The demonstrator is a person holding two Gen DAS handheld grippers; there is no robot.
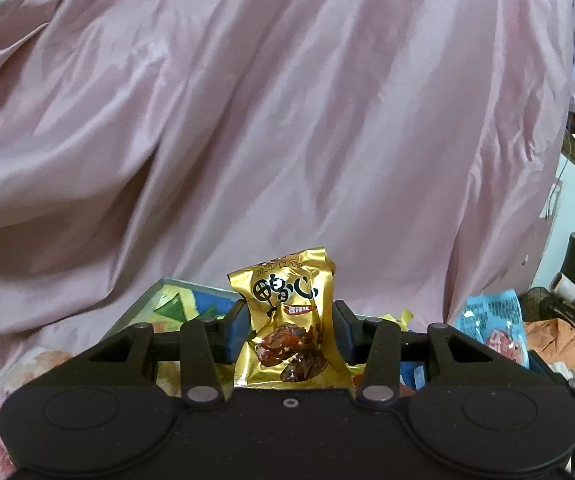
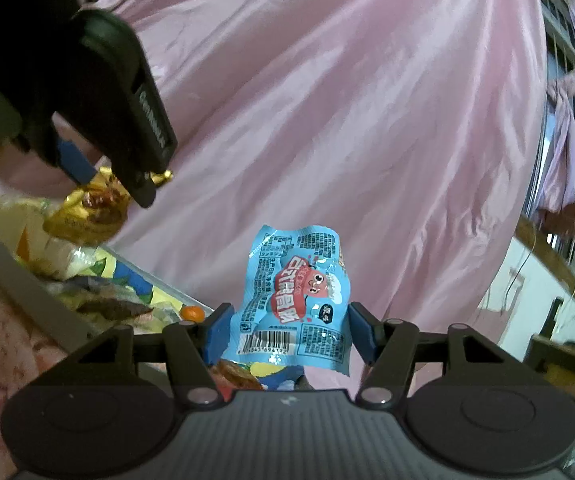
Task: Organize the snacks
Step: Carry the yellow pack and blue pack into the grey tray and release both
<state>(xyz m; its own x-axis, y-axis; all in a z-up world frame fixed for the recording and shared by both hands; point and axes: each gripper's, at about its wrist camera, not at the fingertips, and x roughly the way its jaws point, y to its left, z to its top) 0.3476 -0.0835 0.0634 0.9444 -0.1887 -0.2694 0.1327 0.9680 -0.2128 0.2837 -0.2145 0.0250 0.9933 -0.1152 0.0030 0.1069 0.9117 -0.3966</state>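
Note:
My left gripper (image 1: 289, 330) is shut on a gold snack packet (image 1: 291, 320) with black characters and holds it upright above a grey tray (image 1: 143, 304) of mixed snacks. The same gold packet (image 2: 91, 210) and left gripper (image 2: 107, 184) show at the upper left of the right wrist view, over the tray (image 2: 27, 284). My right gripper (image 2: 289, 330) is shut on a light blue snack packet (image 2: 295, 300) with a red cartoon figure, held up beside the tray. That blue packet also shows in the left wrist view (image 1: 495, 324).
A pink satin cloth (image 1: 287, 120) fills the background of both views. The tray holds several wrappers and a small orange candy (image 2: 192, 313). A floral cloth (image 2: 3, 340) lies under the tray. Cluttered shelves and an orange cloth (image 1: 567, 340) lie at the right.

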